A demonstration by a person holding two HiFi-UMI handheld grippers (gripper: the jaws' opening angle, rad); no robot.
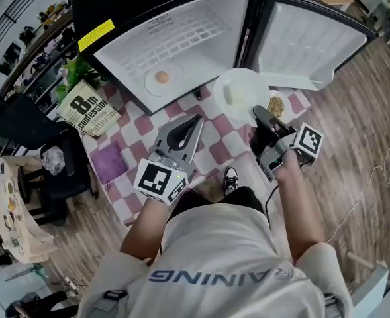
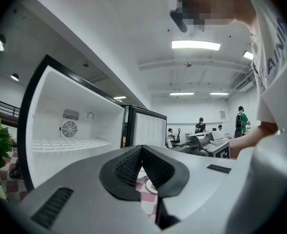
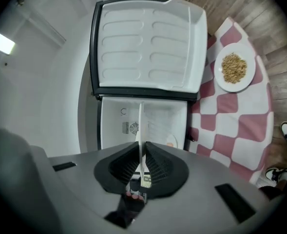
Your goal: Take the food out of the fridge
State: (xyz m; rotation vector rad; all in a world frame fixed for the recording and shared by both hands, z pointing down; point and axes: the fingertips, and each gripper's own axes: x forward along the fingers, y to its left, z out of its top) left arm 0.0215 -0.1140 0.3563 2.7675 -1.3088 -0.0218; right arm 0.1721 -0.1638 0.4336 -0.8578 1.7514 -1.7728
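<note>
A small white-lined fridge (image 1: 181, 38) stands open on the checkered tablecloth (image 1: 214, 150). On its shelf lies a plate with a round orange-brown piece of food (image 1: 161, 77), also seen deep inside in the right gripper view (image 3: 171, 141). My right gripper (image 1: 258, 113) is shut on the rim of a white plate (image 1: 242, 85) carrying a pale bit of food (image 1: 230, 97), just outside the fridge. That plate shows edge-on (image 3: 140, 126) between the right gripper's (image 3: 141, 147) pads. To the left, my left gripper (image 1: 195, 121) is shut and empty, its jaws (image 2: 142, 151) meeting before the fridge interior (image 2: 70, 130).
A small plate of grains (image 1: 276, 105) sits on the cloth right of the held plate, below the open fridge door (image 1: 307, 42). A book (image 1: 89, 108), a plant (image 1: 82, 68) and a purple cloth (image 1: 108, 161) lie at the left. A black chair (image 1: 42, 151) stands beside the table.
</note>
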